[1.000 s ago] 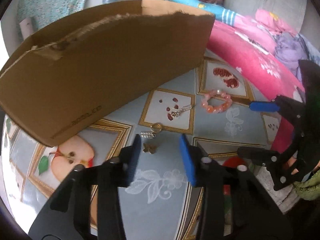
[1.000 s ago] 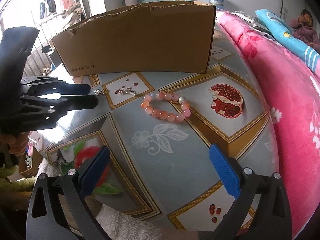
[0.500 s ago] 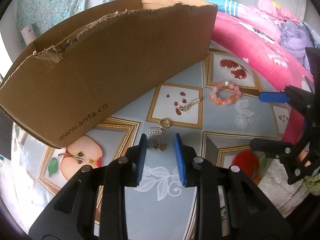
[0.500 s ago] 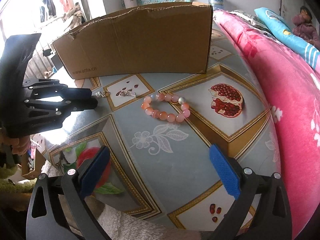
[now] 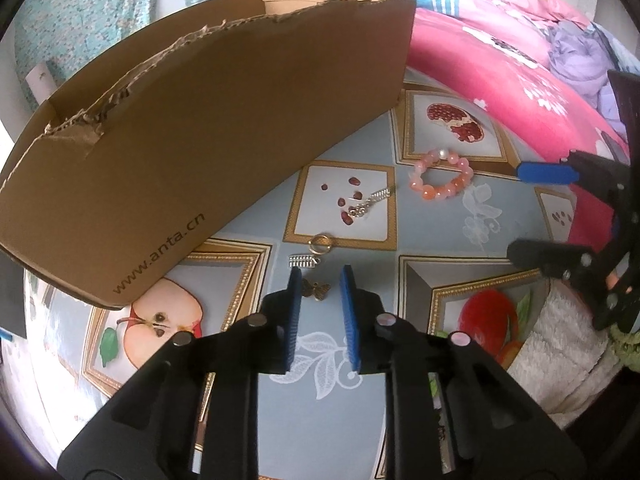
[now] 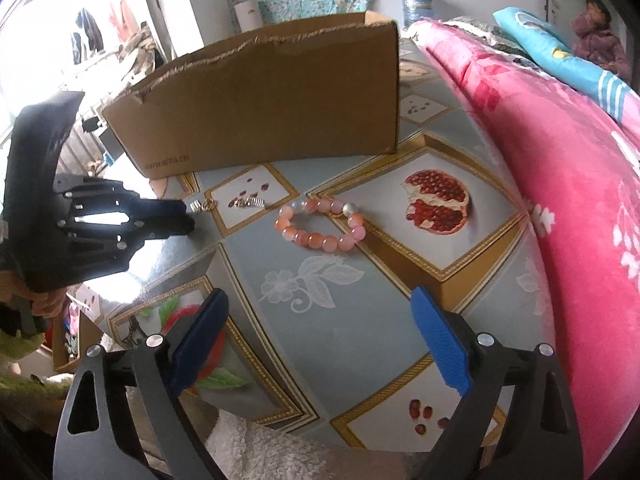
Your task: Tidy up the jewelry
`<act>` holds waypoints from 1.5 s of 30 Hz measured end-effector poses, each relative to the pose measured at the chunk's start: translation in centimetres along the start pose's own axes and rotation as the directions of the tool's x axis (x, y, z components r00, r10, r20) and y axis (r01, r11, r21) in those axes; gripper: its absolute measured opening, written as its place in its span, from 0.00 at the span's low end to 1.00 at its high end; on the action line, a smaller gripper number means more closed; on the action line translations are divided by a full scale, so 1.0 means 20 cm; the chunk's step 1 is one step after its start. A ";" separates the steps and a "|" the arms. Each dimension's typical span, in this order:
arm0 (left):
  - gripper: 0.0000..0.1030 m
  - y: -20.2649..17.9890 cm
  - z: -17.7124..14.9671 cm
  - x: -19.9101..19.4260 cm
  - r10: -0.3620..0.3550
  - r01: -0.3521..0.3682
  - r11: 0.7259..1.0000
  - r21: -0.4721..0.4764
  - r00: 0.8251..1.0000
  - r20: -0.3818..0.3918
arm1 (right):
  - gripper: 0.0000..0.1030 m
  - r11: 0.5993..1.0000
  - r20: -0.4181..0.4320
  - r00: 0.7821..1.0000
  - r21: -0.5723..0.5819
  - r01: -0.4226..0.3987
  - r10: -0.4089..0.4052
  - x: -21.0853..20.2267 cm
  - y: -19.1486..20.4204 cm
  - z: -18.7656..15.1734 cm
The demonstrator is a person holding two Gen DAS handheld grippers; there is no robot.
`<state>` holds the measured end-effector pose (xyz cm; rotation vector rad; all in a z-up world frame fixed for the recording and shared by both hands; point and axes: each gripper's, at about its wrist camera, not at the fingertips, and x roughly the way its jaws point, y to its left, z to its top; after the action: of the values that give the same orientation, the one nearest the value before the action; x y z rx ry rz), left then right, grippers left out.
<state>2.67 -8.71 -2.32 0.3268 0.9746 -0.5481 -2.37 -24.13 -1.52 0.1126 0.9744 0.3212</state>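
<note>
On the fruit-print tablecloth lie a small bronze butterfly charm, a gold ring, a silver comb-shaped piece, a silver chain pendant and a pink bead bracelet. My left gripper points down at the butterfly charm. Its jaws are closing with the charm between the blue pads, which stand just clear of it. My right gripper is wide, its jaws closing slightly with nothing between them. The bracelet lies ahead of it.
A torn-topped brown cardboard box stands behind the jewelry. A pink floral blanket is heaped along the right. A white towel lies at the near table edge. The left gripper shows in the right wrist view.
The left jaws have narrowed from wide apart to close around the butterfly charm. The right jaws have come in a little. Both hands have stayed almost in place.
</note>
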 end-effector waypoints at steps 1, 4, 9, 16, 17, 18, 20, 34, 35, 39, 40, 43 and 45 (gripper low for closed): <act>0.11 0.00 0.00 0.00 -0.001 0.001 1.000 0.008 1.000 0.003 | 0.86 1.000 0.009 1.000 0.002 0.001 -0.001 -0.01 0.00 0.00; 0.11 -0.01 -0.02 -0.01 0.005 -0.005 1.000 0.023 1.000 0.017 | 0.85 1.000 0.032 0.999 0.004 0.006 -0.006 -0.05 0.01 0.02; 0.11 -0.01 -0.06 -0.03 0.002 -0.002 1.000 0.004 0.999 0.047 | 0.85 1.000 0.062 0.998 -0.008 0.005 -0.004 -0.08 0.04 0.05; 0.07 0.03 -0.16 -0.08 0.019 -0.014 0.998 -0.064 0.996 0.084 | 0.84 0.999 0.082 0.996 -0.050 -0.017 0.021 -0.09 0.12 0.08; 0.07 0.04 -0.17 -0.09 0.021 -0.014 0.997 -0.078 0.996 0.090 | 0.84 0.998 0.085 0.996 -0.059 -0.020 0.025 -0.09 0.13 0.08; 0.07 0.05 -0.19 -0.10 0.025 -0.016 0.996 -0.091 0.995 0.095 | 0.83 0.997 0.085 0.996 -0.066 -0.026 0.032 -0.09 0.14 0.09; 0.07 0.07 -0.21 -0.11 0.040 -0.029 0.994 -0.106 0.994 0.101 | 0.80 0.996 0.085 0.995 -0.081 -0.035 0.042 -0.08 0.16 0.10; 0.07 0.19 -0.30 -0.16 0.044 -0.011 0.979 -0.204 0.987 0.155 | 0.48 0.936 -0.007 0.990 -0.325 -0.138 0.144 0.15 0.41 0.26; 0.07 0.19 -0.31 -0.16 0.044 -0.011 0.978 -0.206 0.986 0.158 | 0.44 0.928 -0.024 0.988 -0.340 -0.153 0.154 0.17 0.42 0.27; 0.07 0.20 -0.31 -0.16 0.034 0.003 0.976 -0.218 0.986 0.166 | 0.32 0.898 -0.092 0.983 -0.401 -0.184 0.160 0.27 0.45 0.31; 0.07 0.20 -0.31 -0.16 0.032 0.006 0.976 -0.219 0.985 0.168 | 0.30 0.892 -0.110 0.981 -0.409 -0.193 0.162 0.30 0.45 0.32; 0.07 0.20 -0.32 -0.16 0.026 0.013 0.975 -0.223 0.985 0.173 | 0.25 0.881 -0.143 0.977 -0.426 -0.207 0.160 0.34 0.47 0.34; 0.07 0.21 -0.33 -0.18 0.022 0.019 0.973 -0.229 0.984 0.178 | 0.23 0.881 -0.156 0.977 -0.428 -0.200 0.145 0.37 0.47 0.36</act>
<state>-1.03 -0.97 -2.75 0.0688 0.8528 -0.4491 5.33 -12.49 -1.09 -0.2408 0.9892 0.7152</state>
